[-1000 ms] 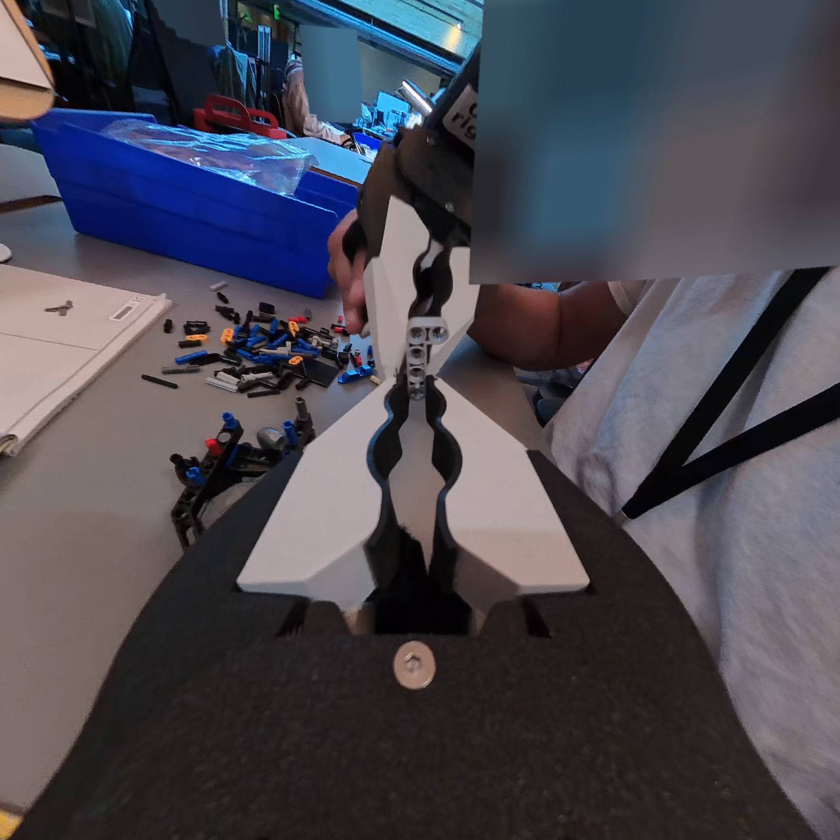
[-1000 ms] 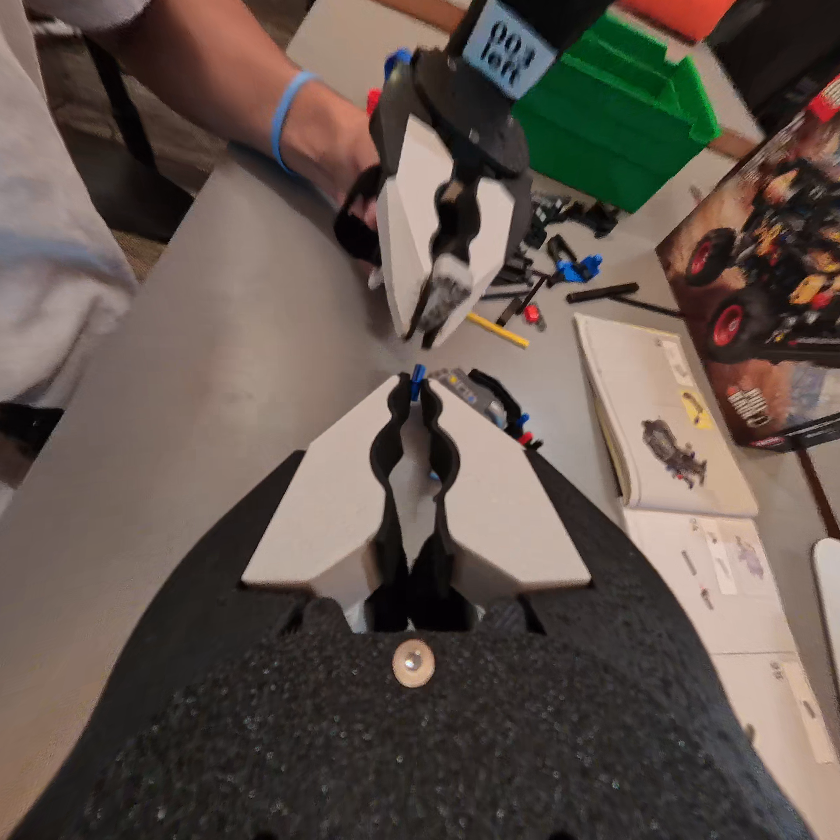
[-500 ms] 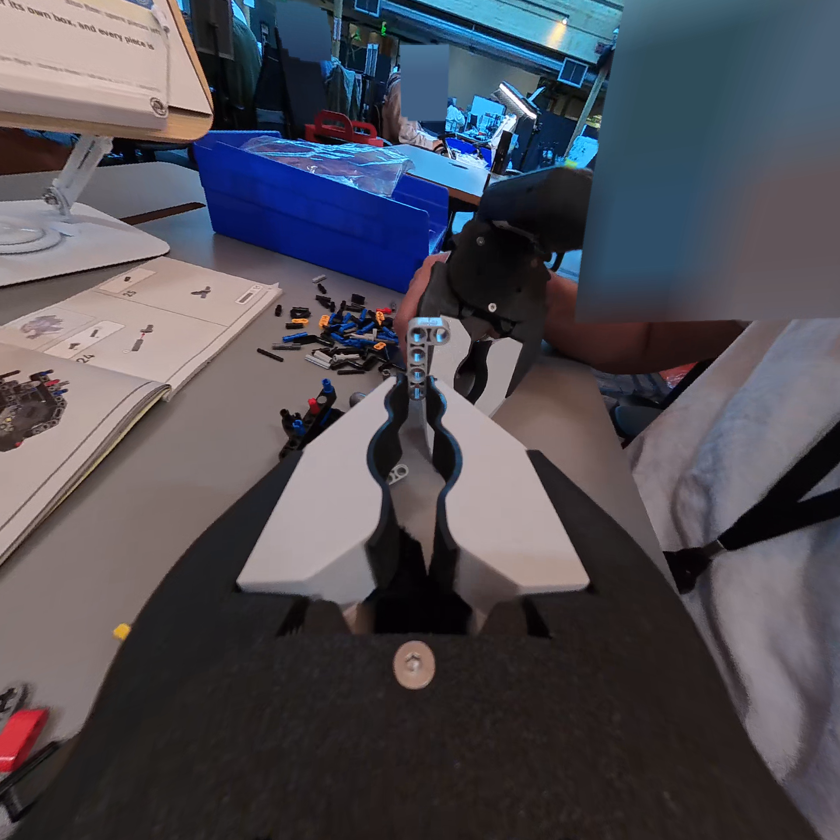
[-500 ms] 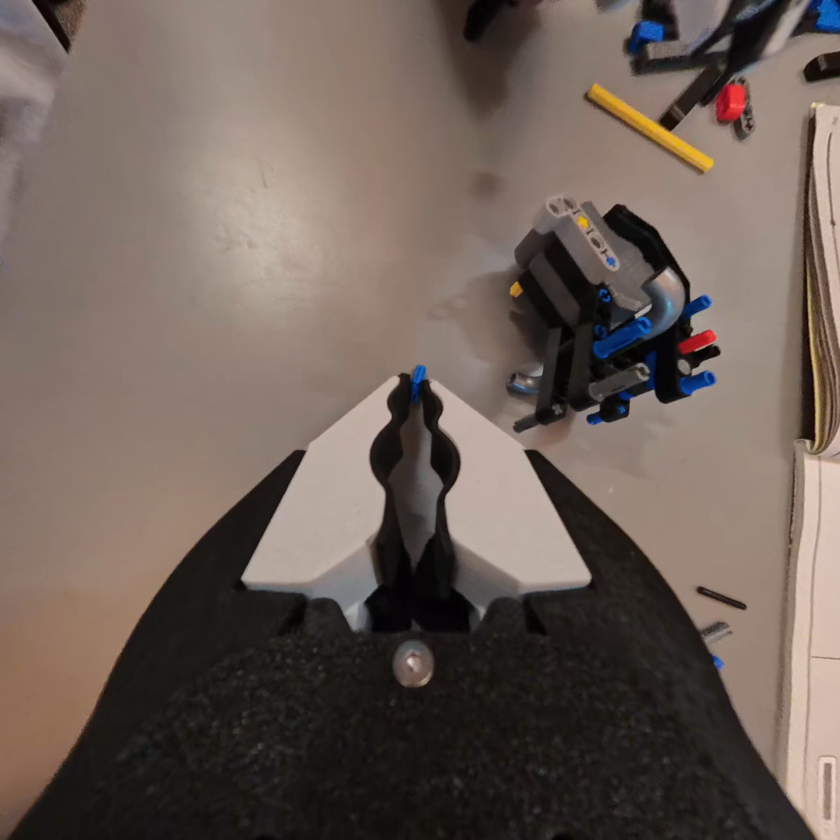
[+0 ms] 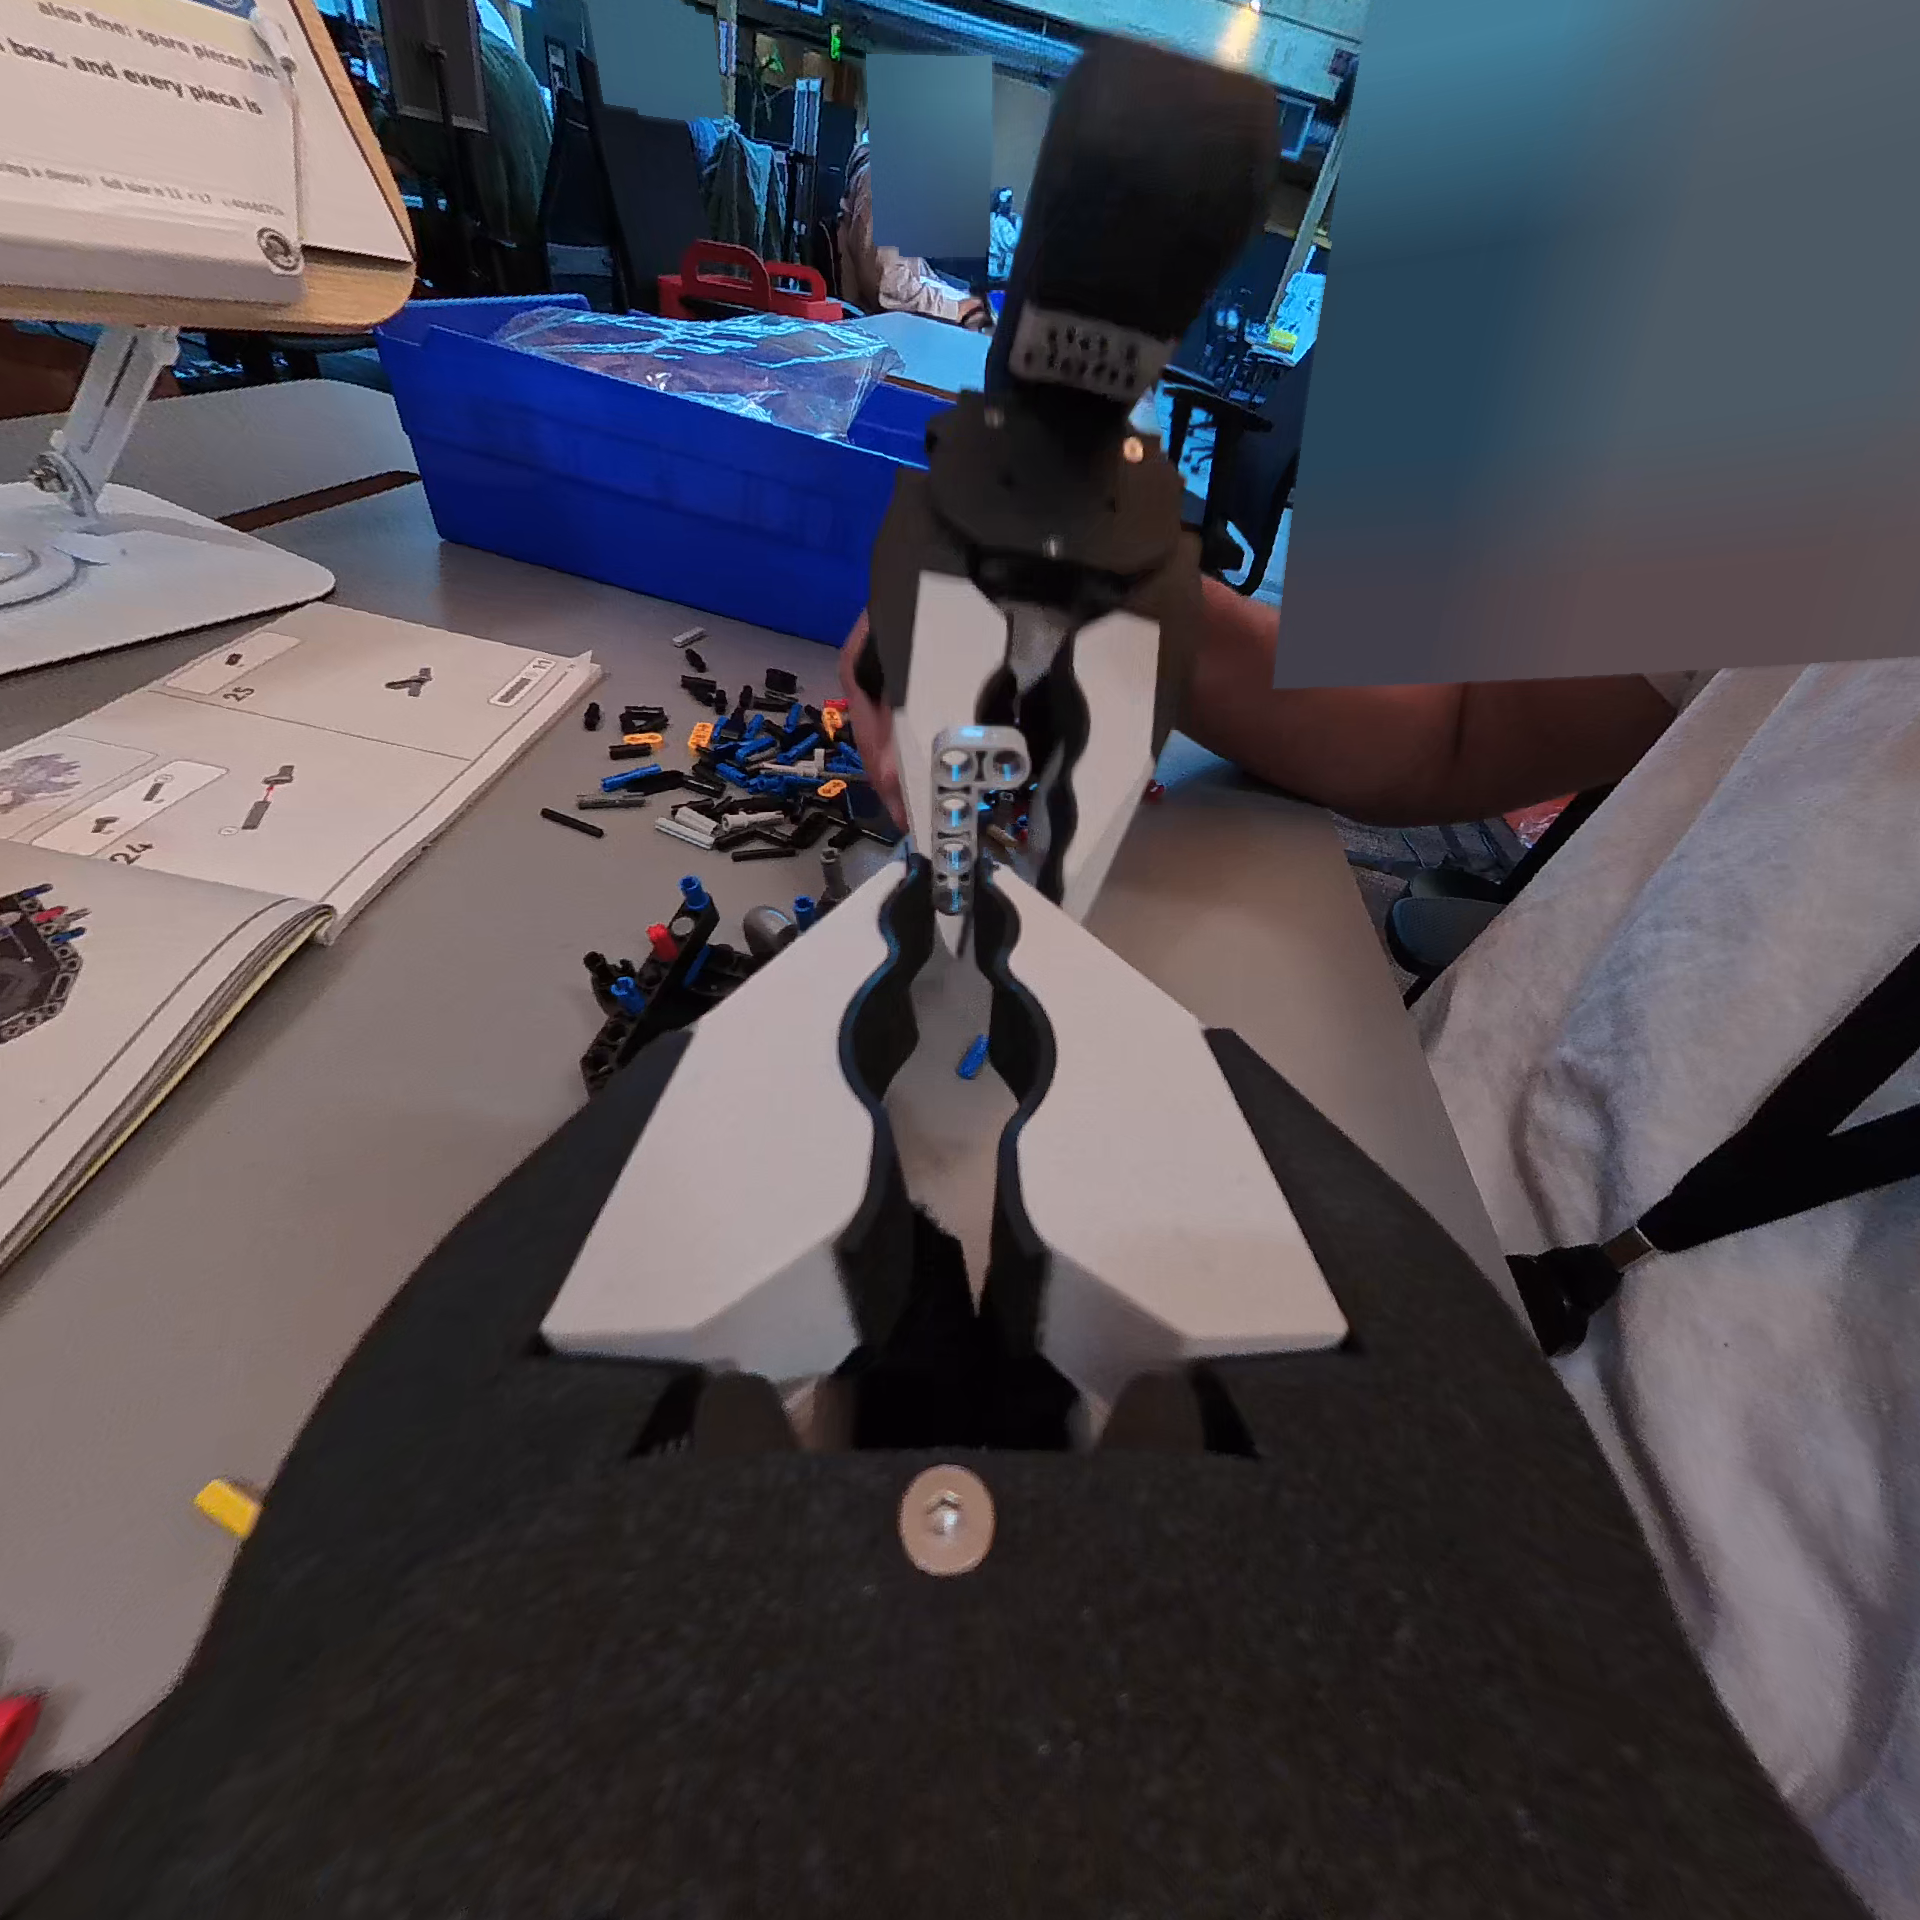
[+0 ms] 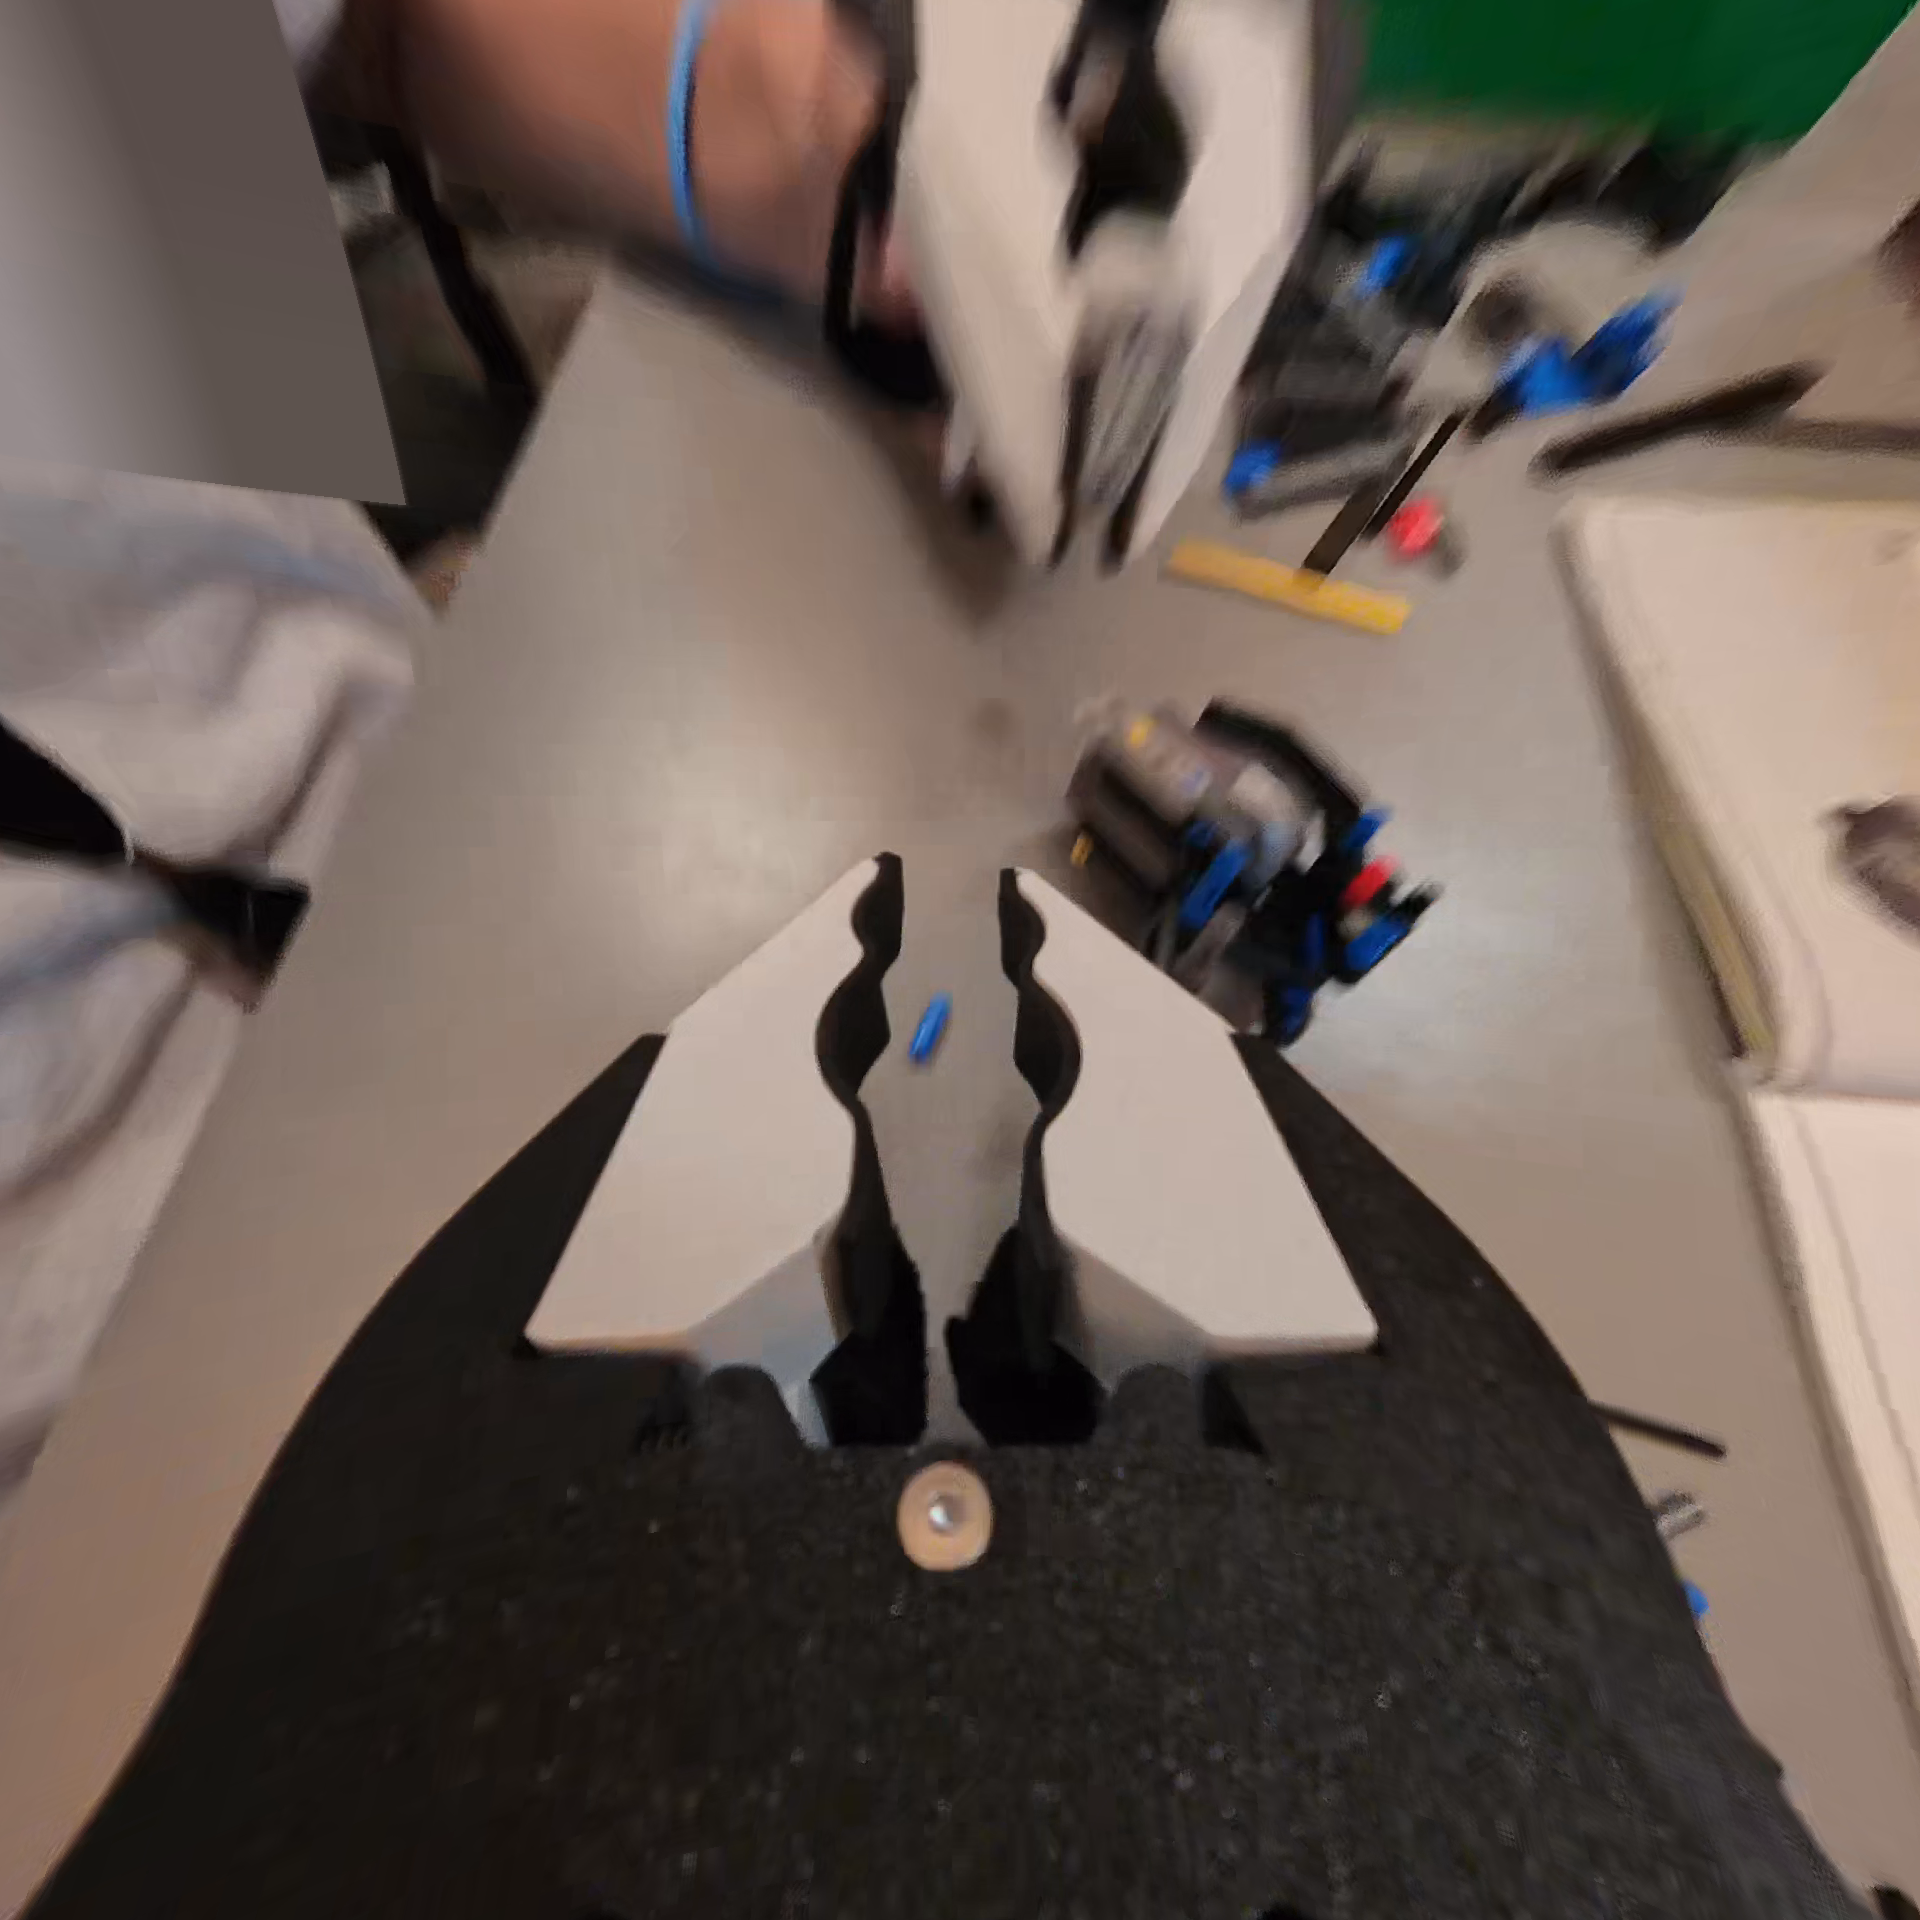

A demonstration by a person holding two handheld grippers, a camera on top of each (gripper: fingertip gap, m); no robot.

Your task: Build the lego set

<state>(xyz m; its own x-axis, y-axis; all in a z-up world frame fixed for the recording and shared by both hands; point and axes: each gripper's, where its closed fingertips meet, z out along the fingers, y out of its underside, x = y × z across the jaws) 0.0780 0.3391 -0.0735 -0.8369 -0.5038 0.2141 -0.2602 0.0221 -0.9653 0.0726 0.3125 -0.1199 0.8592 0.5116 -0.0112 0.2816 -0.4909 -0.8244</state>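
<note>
My left gripper [image 5: 951,885] is shut on a grey L-shaped beam [image 5: 964,790] and holds it upright above the grey table. My right gripper [image 6: 948,871] is open and empty, and a small blue pin [image 6: 928,1027] lies on the table below the gap between its fingers. The pin also shows in the left wrist view [image 5: 971,1055]. In that view the right gripper [image 5: 1023,810] points down just behind the beam. In the blurred right wrist view, the left gripper [image 6: 1081,416] hangs at the top. A partly built black, grey and blue assembly [image 6: 1247,873] lies right of the pin.
A pile of loose pieces [image 5: 748,769], a black sub-assembly [image 5: 665,977], an open instruction booklet [image 5: 312,769] and a blue bin [image 5: 644,468] lie to the left. A yellow axle [image 6: 1288,597] and green bin [image 6: 1610,62] show farther off. The person's torso [image 5: 1662,1039] is close by. Across from one pair of fingers to the other is roughly 6 centimetres. The yellow axle [image 6: 1288,597] is about 15 centimetres from both grippers' fingertips.
My right gripper has opened and the blue pin it held now lies on the table. It swung back up toward the left gripper. The left gripper still holds the grey beam.
</note>
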